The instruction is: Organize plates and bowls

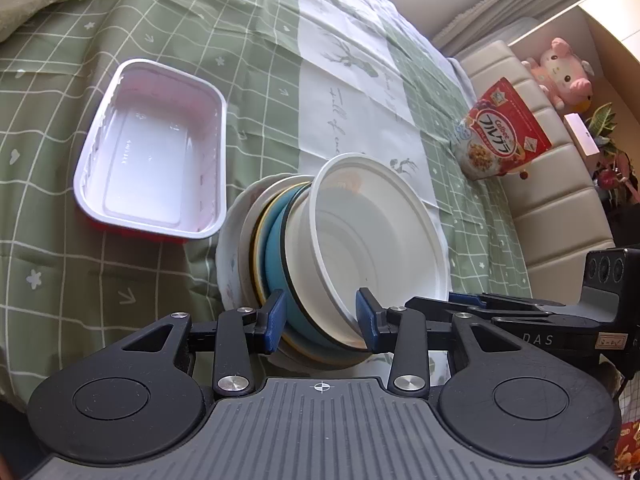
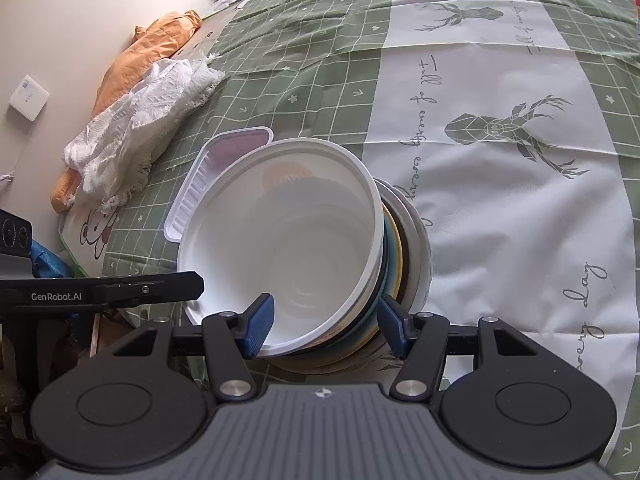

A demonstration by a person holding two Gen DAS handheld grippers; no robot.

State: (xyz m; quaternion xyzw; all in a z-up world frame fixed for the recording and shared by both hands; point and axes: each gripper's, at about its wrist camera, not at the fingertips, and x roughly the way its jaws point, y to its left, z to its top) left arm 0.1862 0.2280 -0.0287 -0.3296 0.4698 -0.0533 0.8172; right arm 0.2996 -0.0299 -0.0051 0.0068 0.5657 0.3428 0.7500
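A stack of dishes sits on the green checked tablecloth: a white bowl (image 1: pixel 376 236) on top, a blue bowl (image 1: pixel 280 248) under it, then a yellow-rimmed plate and white plates (image 1: pixel 230 256) below. My left gripper (image 1: pixel 322 320) straddles the near edge of the stack, one pad against the blue bowl, one inside the white bowl's wall. My right gripper (image 2: pixel 326 326) straddles the same stack from the other side; the white bowl (image 2: pixel 288 236) and plates (image 2: pixel 416 248) lie between its pads. Both look closed on the stack.
A white rectangular plastic tray (image 1: pixel 156 156) lies left of the stack, also seen behind the bowl (image 2: pixel 224 160). A cereal bag (image 1: pixel 500 132) leans on a beige sofa. White and orange cloths (image 2: pixel 136 120) lie at the table's far left edge.
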